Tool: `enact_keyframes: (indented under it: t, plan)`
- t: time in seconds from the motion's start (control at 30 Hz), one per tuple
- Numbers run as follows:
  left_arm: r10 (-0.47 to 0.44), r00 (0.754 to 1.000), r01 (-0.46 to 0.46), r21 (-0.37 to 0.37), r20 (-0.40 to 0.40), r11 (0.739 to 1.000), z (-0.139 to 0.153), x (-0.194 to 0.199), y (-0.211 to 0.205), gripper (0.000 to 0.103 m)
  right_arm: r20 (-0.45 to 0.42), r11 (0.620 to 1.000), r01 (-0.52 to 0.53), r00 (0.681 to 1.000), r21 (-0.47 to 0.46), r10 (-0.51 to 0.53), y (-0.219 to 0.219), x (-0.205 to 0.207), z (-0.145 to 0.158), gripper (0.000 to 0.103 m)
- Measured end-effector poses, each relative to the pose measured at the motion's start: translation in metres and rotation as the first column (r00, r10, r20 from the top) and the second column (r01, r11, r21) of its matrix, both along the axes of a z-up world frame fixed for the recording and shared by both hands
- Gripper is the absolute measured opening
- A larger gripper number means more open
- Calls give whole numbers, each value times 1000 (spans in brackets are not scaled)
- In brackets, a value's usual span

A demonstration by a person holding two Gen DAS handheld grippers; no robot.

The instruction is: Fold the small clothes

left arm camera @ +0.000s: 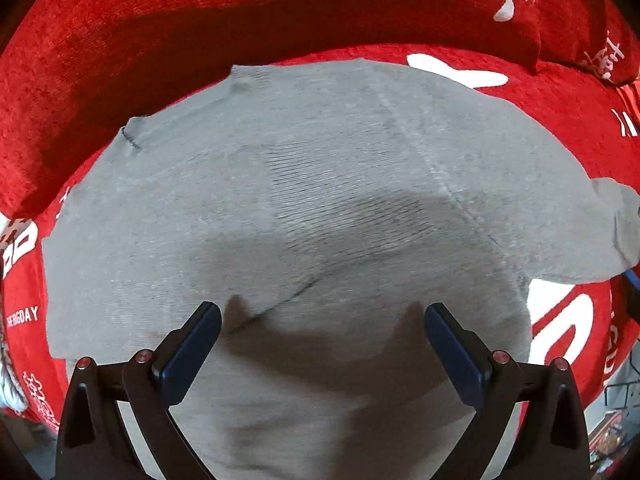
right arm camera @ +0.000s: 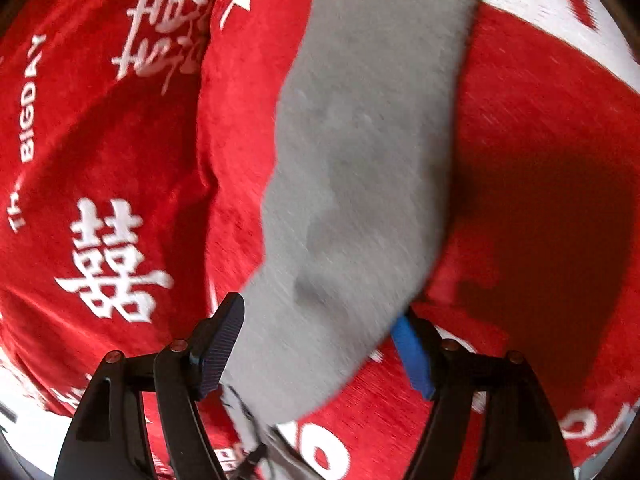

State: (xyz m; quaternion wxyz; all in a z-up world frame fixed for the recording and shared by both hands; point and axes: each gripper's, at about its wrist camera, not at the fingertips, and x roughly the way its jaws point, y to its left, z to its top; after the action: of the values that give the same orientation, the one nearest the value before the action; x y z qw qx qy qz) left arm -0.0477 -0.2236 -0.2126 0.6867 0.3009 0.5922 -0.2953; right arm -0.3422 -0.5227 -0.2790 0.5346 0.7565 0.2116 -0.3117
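- "THE BIGDAY" is printed in white on the red cover (left arm camera: 560,112), seen at the left edge of the left wrist view; "BIGDAY" and a white double-happiness character (right arm camera: 114,260) are read in the right wrist view. Other white script is too distorted or cut off to read.
- Right wrist view is motion-blurred; the garment's lower end is cropped between the fingers at the frame bottom.
- Grey knit garment (left arm camera: 320,200) is laid flat on the red cover, with a ribbed panel and a diagonal seam visible.
- Left gripper (left arm camera: 322,316) is spread wide above the garment, nothing pinched.
- Right gripper (right arm camera: 320,320) is spread; the garment's narrow end (right arm camera: 360,160) lies between the pads, not clamped.
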Motion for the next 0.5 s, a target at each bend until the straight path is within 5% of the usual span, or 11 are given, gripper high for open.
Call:
enact_keyframes:
  t: [0.23, 0.37, 0.5]
  plan:
    - [34, 999, -34, 4, 14, 999, 4, -10, -5, 102, 94, 999, 37, 995, 21, -39, -17, 9, 1, 75]
    - [52, 998, -52, -6, 22, 999, 7, -10, 2, 102, 137, 999, 0, 991, 48, -7, -18, 20, 0, 15]
    - [71, 997, -70, -12, 36, 997, 11, -3, 26, 102, 181, 999, -17, 983, 30, 11, -16, 32, 7, 12]
